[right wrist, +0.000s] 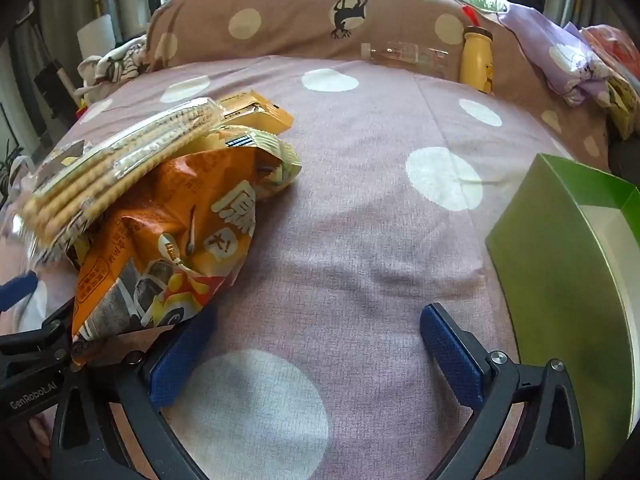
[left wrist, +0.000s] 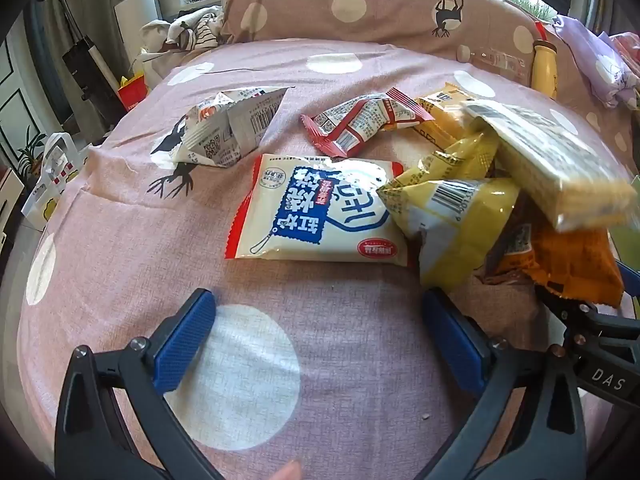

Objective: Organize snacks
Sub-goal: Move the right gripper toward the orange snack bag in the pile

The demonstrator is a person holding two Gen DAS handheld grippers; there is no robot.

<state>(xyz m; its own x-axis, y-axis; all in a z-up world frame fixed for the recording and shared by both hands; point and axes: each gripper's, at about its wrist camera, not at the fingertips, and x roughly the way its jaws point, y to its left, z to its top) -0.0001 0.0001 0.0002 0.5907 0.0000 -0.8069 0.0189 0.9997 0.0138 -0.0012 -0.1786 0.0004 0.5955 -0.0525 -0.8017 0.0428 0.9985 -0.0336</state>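
My left gripper (left wrist: pixel 318 342) hangs wide and empty over the pink dotted bedspread (left wrist: pixel 120 248). The flat white-and-red noodle packet (left wrist: pixel 320 212) lies just ahead, long axis crosswise. My right gripper (right wrist: pixel 316 354), equally wide, has the green cardboard box (right wrist: pixel 560 280) at its right. "DAS" and "GenRobot.AI" mark the frames.

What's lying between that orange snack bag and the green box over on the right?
Nothing: in the right wrist view, only bare polka-dot bedspread stretches between the orange snack bag and the green box.
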